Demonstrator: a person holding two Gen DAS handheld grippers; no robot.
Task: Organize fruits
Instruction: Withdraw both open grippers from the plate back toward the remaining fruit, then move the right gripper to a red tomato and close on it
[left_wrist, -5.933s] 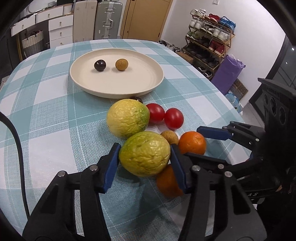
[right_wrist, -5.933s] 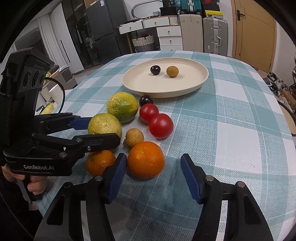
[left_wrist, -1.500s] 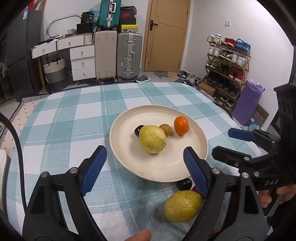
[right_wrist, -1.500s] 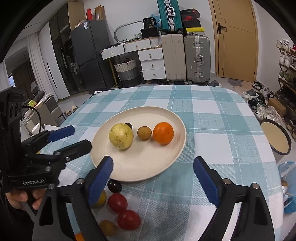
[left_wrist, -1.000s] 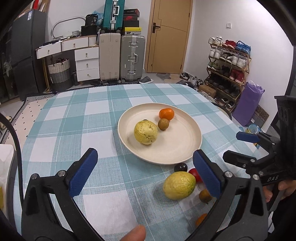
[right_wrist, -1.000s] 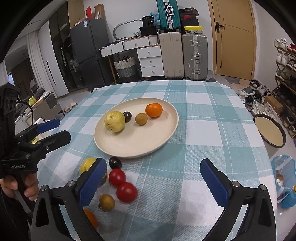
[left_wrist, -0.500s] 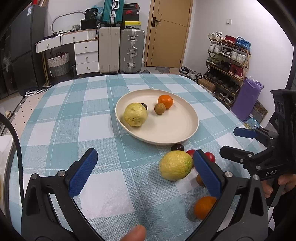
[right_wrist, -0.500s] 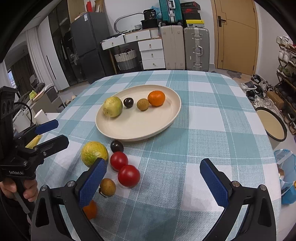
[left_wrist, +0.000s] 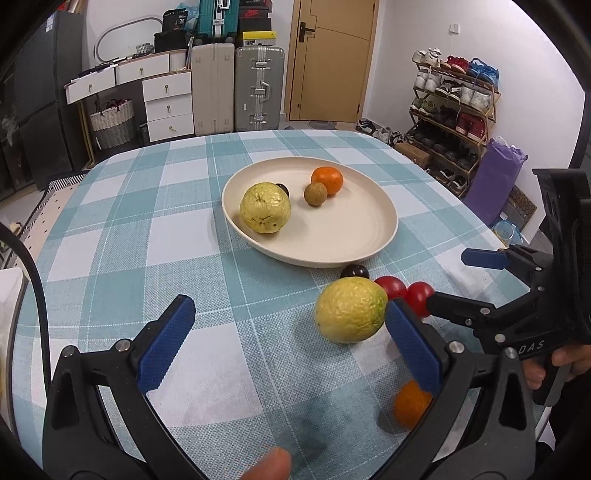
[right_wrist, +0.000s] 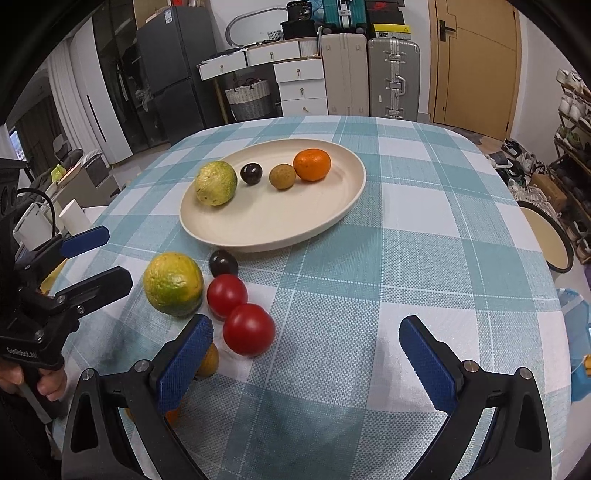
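Observation:
A cream plate (left_wrist: 351, 236) (right_wrist: 266, 229) on the checked tablecloth holds a yellow-green guava (left_wrist: 264, 207) (right_wrist: 216, 182), a dark plum (right_wrist: 251, 173), a small brown fruit (left_wrist: 315, 193) (right_wrist: 282, 176) and an orange (left_wrist: 327, 180) (right_wrist: 312, 164). In front of the plate lie a second guava (left_wrist: 351, 310) (right_wrist: 173, 283), a dark plum (left_wrist: 354, 272) (right_wrist: 223, 262), two tomatoes (left_wrist: 392, 288) (right_wrist: 248, 334), a small brown fruit (right_wrist: 207, 360) and an orange (left_wrist: 410, 404). My left gripper (left_wrist: 291, 343) is open and empty, its right finger beside the loose guava. My right gripper (right_wrist: 306, 362) is open and empty, just right of the tomatoes.
The round table (right_wrist: 424, 229) drops off at its right edge. Suitcases (left_wrist: 236, 88), drawers and a shoe rack (left_wrist: 454, 122) stand behind it. A round stool (right_wrist: 546, 236) sits low at the right.
Both grippers have come lower and nearer to the loose fruit in front of the plate. Both stay open and empty.

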